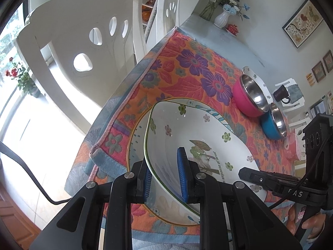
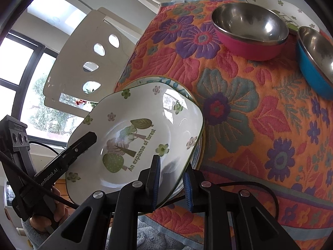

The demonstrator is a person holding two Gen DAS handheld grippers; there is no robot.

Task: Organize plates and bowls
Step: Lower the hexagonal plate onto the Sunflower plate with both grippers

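Note:
A square white plate [image 1: 187,129] [image 2: 133,125] printed with trees and "An expanse of forest" is held tilted by both grippers. My left gripper [image 1: 164,177] is shut on its rim, one blue pad inside and one outside. My right gripper [image 2: 171,184] is shut on the opposite rim; it shows at the right in the left wrist view [image 1: 249,174]. The left gripper [image 2: 83,143] shows at the plate's left edge. Under the square plate lies a round gold-rimmed plate [image 1: 133,145] [image 2: 198,156]; whether they touch I cannot tell. A pink steel bowl [image 1: 243,102] [image 2: 249,31] and a blue one [image 1: 274,125] [image 2: 314,62] stand farther back.
A second square flowered plate [image 1: 256,77] [image 2: 270,2] lies behind the pink bowl. The floral cloth [image 1: 187,62] covers the table; its edge drops off at the left. White chairs [image 1: 83,41] stand beyond it. A white vase [image 1: 222,18] and a dark mug [image 1: 281,93] sit far back.

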